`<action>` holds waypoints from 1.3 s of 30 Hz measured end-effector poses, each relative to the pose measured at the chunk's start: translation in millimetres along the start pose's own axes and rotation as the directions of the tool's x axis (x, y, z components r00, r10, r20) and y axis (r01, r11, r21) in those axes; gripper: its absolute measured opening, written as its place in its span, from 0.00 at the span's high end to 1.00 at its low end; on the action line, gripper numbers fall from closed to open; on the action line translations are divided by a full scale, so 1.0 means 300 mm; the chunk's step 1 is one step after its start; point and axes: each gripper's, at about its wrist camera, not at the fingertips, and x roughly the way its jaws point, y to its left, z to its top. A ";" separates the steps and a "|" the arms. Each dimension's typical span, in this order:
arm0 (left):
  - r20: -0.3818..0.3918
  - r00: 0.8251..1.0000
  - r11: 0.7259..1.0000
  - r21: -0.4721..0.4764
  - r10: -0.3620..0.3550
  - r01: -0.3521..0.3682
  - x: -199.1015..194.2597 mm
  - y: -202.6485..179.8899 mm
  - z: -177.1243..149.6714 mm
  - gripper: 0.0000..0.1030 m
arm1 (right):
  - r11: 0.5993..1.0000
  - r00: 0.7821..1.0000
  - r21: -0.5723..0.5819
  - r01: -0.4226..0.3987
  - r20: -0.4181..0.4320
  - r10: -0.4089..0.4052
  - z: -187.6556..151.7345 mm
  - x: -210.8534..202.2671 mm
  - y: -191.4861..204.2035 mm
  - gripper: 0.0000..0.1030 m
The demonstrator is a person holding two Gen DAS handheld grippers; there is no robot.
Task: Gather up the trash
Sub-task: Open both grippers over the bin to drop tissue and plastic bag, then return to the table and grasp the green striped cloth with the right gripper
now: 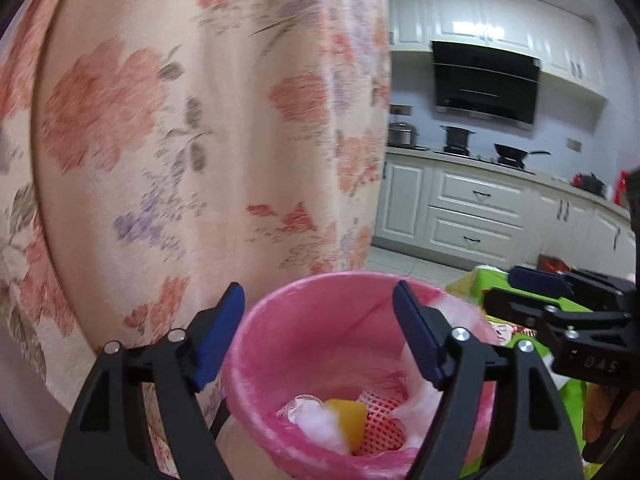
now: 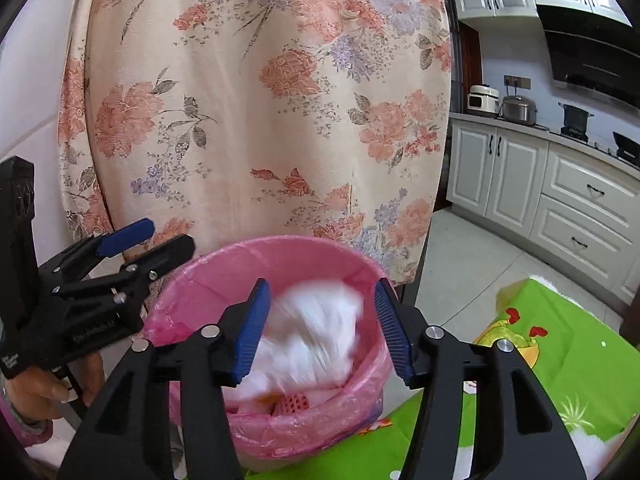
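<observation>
A bin lined with a pink bag stands right below both grippers. Inside lie a yellow scrap and pale crumpled trash on the red mesh bottom. My left gripper hangs open over the bin with nothing between its blue pads; in the right wrist view it shows at the left. My right gripper is open above the bin too. A blurred white wad of plastic sits between and below its jaws, inside the bag; the pads do not press it.
A floral cloth hangs close behind the bin. A table with a green printed cover lies to the right. White kitchen cabinets, a stove with pots and tiled floor are farther right. A hand holds the left gripper.
</observation>
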 end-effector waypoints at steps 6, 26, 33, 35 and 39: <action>-0.008 0.999 0.998 -0.027 0.049 -0.049 -0.041 0.032 -0.034 0.07 | 1.000 1.000 0.023 0.008 0.001 -0.008 -0.030 -0.041 -0.020 0.43; -0.092 0.990 0.991 0.061 -0.110 0.116 -0.243 -0.304 -0.208 0.05 | 0.958 0.981 0.213 0.192 -0.039 -0.188 -0.352 -0.412 -0.143 0.32; -0.127 0.966 0.963 0.117 -0.227 0.242 -0.240 -0.547 -0.260 0.05 | 0.890 0.942 0.313 0.332 -0.070 -0.327 -0.483 -0.583 -0.304 0.32; -0.137 0.956 0.953 0.118 -0.261 0.277 -0.232 -0.617 -0.271 0.05 | 0.867 0.928 0.337 0.368 -0.075 -0.365 -0.510 -0.627 -0.344 0.32; -0.146 0.940 0.934 0.139 -0.309 0.328 -0.226 -0.741 -0.291 0.05 | 0.822 0.901 0.381 0.423 -0.077 -0.428 -0.550 -0.707 -0.421 0.32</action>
